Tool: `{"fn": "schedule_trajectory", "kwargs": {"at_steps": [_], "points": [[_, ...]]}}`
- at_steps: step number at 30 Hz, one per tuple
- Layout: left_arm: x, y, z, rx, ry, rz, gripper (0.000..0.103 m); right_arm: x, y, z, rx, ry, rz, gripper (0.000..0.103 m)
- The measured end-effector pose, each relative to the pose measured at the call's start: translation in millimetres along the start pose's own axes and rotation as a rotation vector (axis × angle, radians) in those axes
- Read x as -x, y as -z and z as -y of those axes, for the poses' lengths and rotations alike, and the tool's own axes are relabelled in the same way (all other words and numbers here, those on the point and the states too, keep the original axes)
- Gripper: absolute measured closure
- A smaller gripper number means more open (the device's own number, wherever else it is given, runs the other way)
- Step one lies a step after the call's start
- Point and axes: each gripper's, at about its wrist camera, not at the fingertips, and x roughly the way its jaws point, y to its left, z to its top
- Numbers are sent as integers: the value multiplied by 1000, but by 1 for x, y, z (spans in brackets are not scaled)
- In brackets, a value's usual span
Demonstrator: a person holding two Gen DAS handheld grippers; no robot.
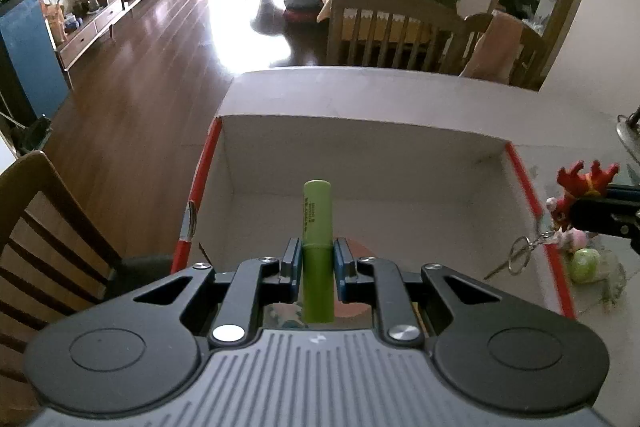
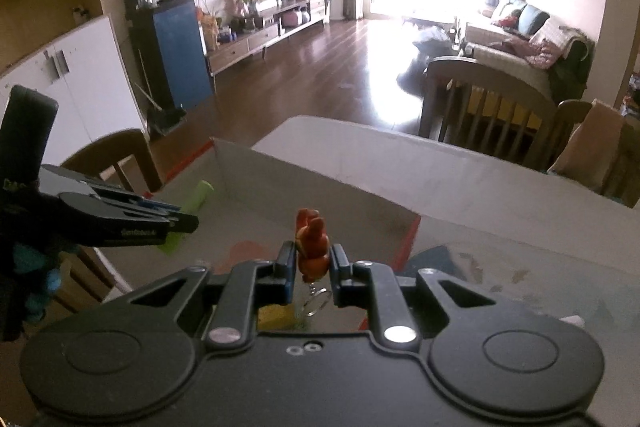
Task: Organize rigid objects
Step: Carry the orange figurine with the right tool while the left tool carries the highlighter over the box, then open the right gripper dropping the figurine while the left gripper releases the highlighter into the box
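My left gripper (image 1: 317, 259) is shut on a green tube (image 1: 317, 211) that sticks out past the fingers, above the open white box with red edges (image 1: 360, 135). My right gripper (image 2: 312, 263) is shut on a red rooster keychain (image 2: 311, 241), its metal ring (image 2: 316, 303) dangling below, over the box's right half (image 2: 320, 183). In the left wrist view the rooster keychain (image 1: 580, 187) and the right gripper's fingers (image 1: 600, 215) show at the right edge. In the right wrist view the left gripper (image 2: 188, 221) with the green tube (image 2: 198, 195) shows at the left.
The box sits on a pale table (image 1: 380, 91). A green and pink item (image 1: 586, 263) lies on the table right of the box. Wooden chairs (image 1: 392, 27) stand at the far side, another chair (image 1: 44, 227) at the left. A yellow item (image 2: 276, 317) lies under the right gripper.
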Motion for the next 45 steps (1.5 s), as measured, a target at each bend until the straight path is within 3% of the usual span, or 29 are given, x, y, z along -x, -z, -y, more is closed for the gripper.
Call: {"fn": "schedule_trajectory", "kwargs": {"at_steps": [9, 17, 30, 45], "points": [[-49, -5, -8, -27, -14, -87, 87, -63, 6, -11, 48, 22, -119, 87], [-72, -1, -9, -42, -7, -150, 87, -89, 18, -19, 84, 31, -181, 86], [-78, 4, -8, -46, -10, -190, 87, -87, 18, -15, 65, 13, -190, 80], [-32, 10, -4, -24, 17, -124, 86, -48, 16, -17, 33, -15, -133, 74]]}}
